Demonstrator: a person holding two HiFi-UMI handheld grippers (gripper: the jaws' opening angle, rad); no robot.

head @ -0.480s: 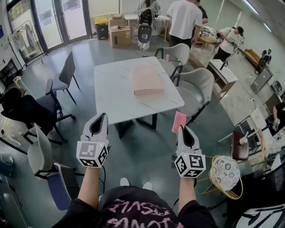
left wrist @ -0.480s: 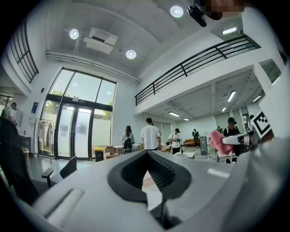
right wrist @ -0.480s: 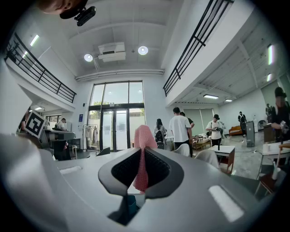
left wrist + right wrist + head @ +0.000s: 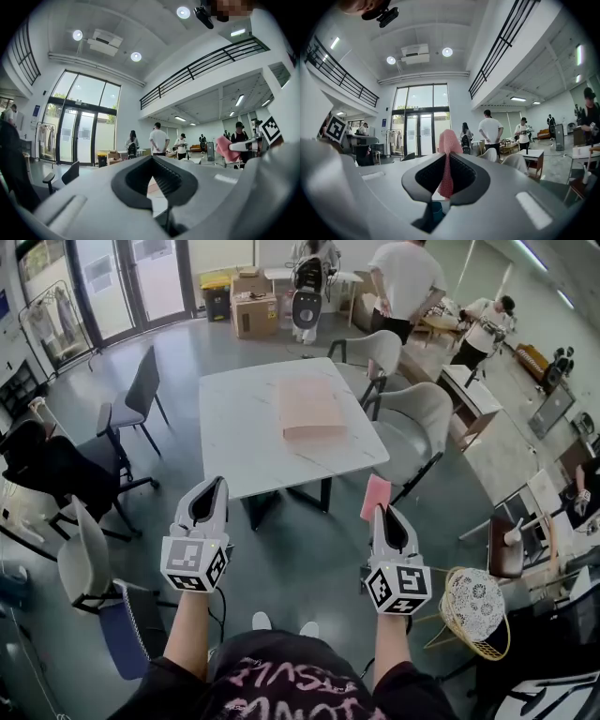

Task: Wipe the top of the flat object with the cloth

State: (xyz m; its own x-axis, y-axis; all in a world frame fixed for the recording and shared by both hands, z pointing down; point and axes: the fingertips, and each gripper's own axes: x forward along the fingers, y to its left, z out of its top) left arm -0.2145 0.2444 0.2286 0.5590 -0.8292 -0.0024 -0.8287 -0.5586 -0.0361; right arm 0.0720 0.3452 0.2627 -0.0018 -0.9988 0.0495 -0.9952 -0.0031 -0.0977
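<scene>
While the right gripper (image 4: 382, 512) is clamped on the pink cloth (image 4: 376, 495) and the left gripper (image 4: 211, 486) is closed on nothing, the flat pink box (image 4: 309, 407) lies far off on the white table (image 4: 239, 442) (out of reach). Step close, then lay the cloth flat before sweeping.

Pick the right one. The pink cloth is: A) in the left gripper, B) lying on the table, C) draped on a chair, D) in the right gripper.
D: the right gripper has its jaws shut on the cloth, whose top sticks up past them.
</scene>
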